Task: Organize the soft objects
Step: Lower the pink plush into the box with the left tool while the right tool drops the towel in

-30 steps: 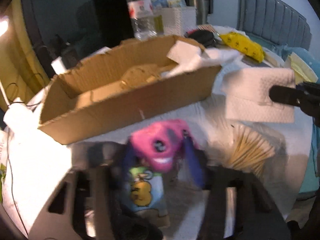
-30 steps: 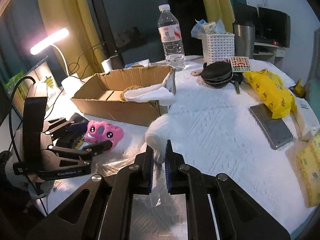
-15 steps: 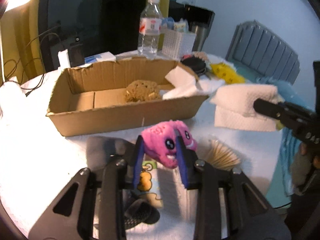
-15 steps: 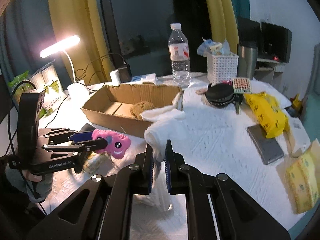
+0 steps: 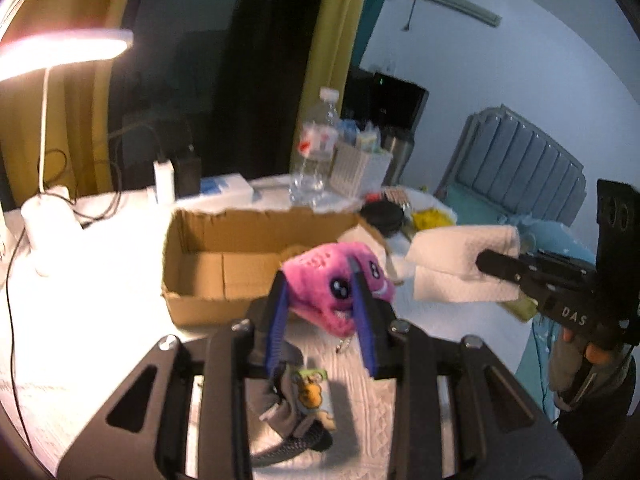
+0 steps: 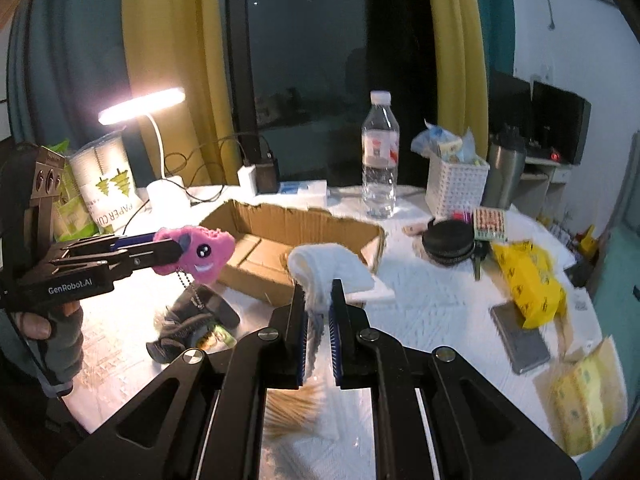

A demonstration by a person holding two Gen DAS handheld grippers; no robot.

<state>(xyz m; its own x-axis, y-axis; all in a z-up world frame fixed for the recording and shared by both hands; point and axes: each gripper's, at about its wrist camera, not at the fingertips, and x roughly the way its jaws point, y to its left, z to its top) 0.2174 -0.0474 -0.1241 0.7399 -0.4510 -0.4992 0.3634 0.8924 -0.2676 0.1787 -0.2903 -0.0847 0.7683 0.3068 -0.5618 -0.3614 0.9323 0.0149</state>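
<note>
My left gripper (image 5: 320, 280) is shut on a pink plush toy (image 5: 332, 276) and holds it in the air in front of the open cardboard box (image 5: 208, 264). The toy also shows in the right wrist view (image 6: 200, 254), with a bead chain hanging under it. My right gripper (image 6: 317, 286) is shut on a folded white towel (image 6: 320, 268), held above the table near the box's right end (image 6: 304, 236). The towel shows in the left wrist view (image 5: 452, 260) too. A brown sponge lies in the box, mostly hidden behind the toy.
A dark grey cloth item with a small cartoon packet (image 5: 296, 408) lies on the table under my left gripper. A water bottle (image 6: 380, 160), white basket (image 6: 456, 184), black round case (image 6: 452, 242), yellow bag (image 6: 532, 280), phone (image 6: 520, 338) and lamp (image 6: 144, 108) stand around.
My left gripper closed on the pink toy and lifted it off the table toward the box. My right gripper rose with the towel.
</note>
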